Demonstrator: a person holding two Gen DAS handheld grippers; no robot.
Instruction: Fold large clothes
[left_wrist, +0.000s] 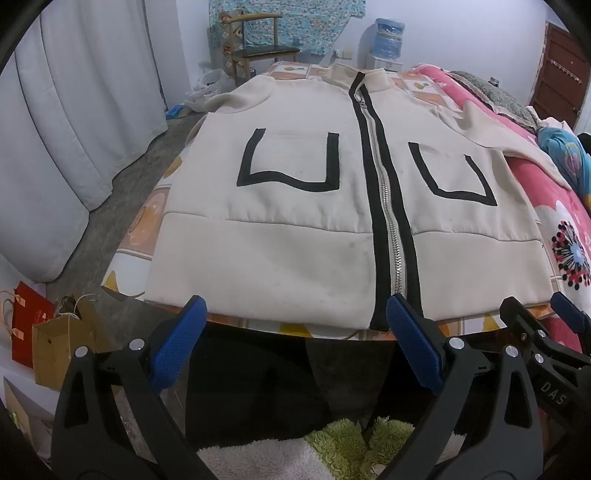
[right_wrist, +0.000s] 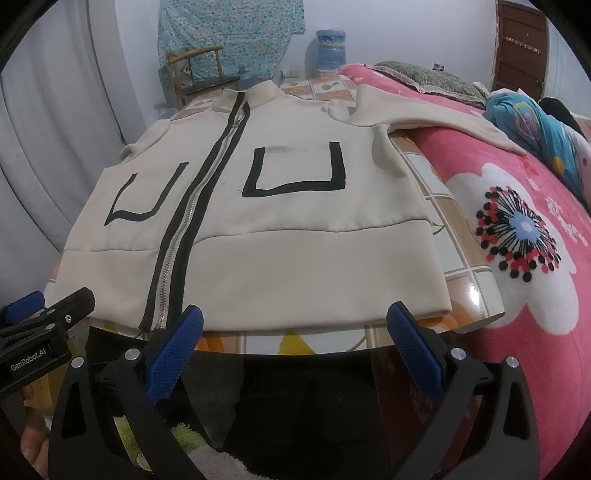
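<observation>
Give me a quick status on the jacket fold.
Left gripper and right gripper open, short of hem. Cream jacket flat, zipped, unfolded. Nothing in the way.

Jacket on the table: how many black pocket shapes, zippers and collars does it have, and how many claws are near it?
Black pocket outlines: 2, one on the left side and one on the right.
Zippers: 1.
Collars: 1.
Claws: 2, left claw and right claw, both open, apart from the jacket.
Total: 6

Home bedroom: floral blanket (right_wrist: 517, 258), curtains (left_wrist: 74, 129), chair (left_wrist: 258, 44).
</observation>
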